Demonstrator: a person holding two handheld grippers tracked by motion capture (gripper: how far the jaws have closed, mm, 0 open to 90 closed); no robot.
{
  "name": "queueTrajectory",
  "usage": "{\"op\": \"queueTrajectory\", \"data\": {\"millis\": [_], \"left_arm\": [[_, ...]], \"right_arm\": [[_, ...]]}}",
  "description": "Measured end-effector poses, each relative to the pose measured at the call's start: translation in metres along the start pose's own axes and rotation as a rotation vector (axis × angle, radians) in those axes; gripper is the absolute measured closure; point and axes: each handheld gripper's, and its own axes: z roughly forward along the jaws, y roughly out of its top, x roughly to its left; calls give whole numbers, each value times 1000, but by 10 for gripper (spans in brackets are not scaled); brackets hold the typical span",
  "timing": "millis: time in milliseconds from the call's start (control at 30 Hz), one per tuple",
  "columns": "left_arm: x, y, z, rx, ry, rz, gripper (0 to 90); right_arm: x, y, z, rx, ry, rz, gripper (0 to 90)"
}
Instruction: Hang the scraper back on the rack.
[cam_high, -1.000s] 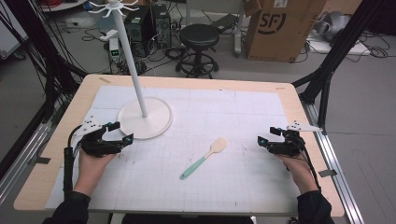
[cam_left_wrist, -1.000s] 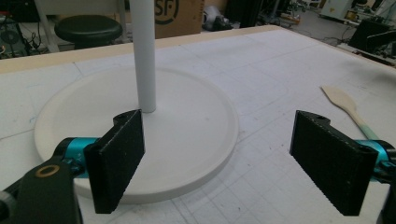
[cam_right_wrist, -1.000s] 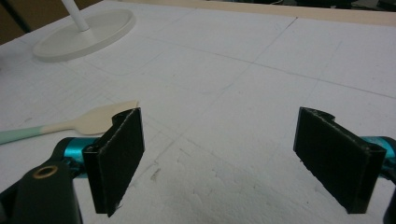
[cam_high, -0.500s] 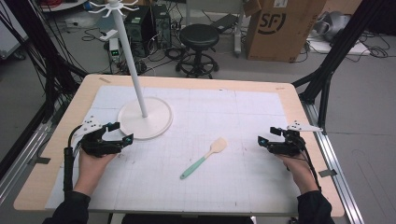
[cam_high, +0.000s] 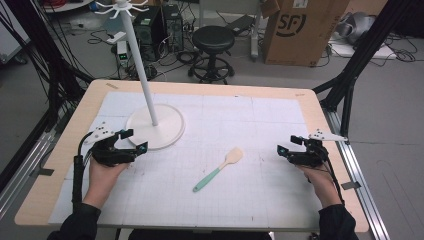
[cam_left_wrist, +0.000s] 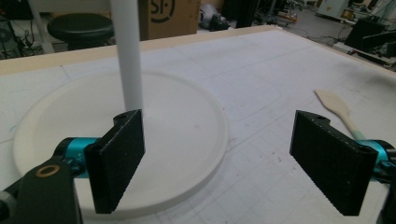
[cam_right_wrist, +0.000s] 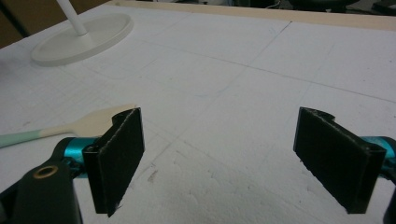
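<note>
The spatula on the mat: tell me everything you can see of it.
The spatula has a pale, wood-like flat blade and a mint-green handle. It lies flat on the white gridded mat, blade pointing up and right toward the far side, handle toward the person. It sits between both grippers, nothing touching it, right of the stand's round base.

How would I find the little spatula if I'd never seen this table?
Start at the tall white stand on the gridded table. Look toward the person's side, between the two hand-held grippers. The spatula lies flat there: pale blade, mint-green handle, the only coloured thing on the mat.
</note>
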Motion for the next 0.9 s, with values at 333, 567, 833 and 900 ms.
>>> {"op": "queueTrajectory", "data": {"millis": [333,567,833,900], "left_arm": [[-38,17,36,46,-77,0,205],[-73,23,75,97,-148,19,218],[-110,14,117,175,-215,53,249],[-118,11,126,200,-229,64,259]], "right_arm": [[-1,1,-2,-12,-2,1,156],[-2,1,-3,-16,-5,2,157],[-2,1,-2,-10,-4,3,157],[-2,1,-2,-11,-3,2,157]]}}
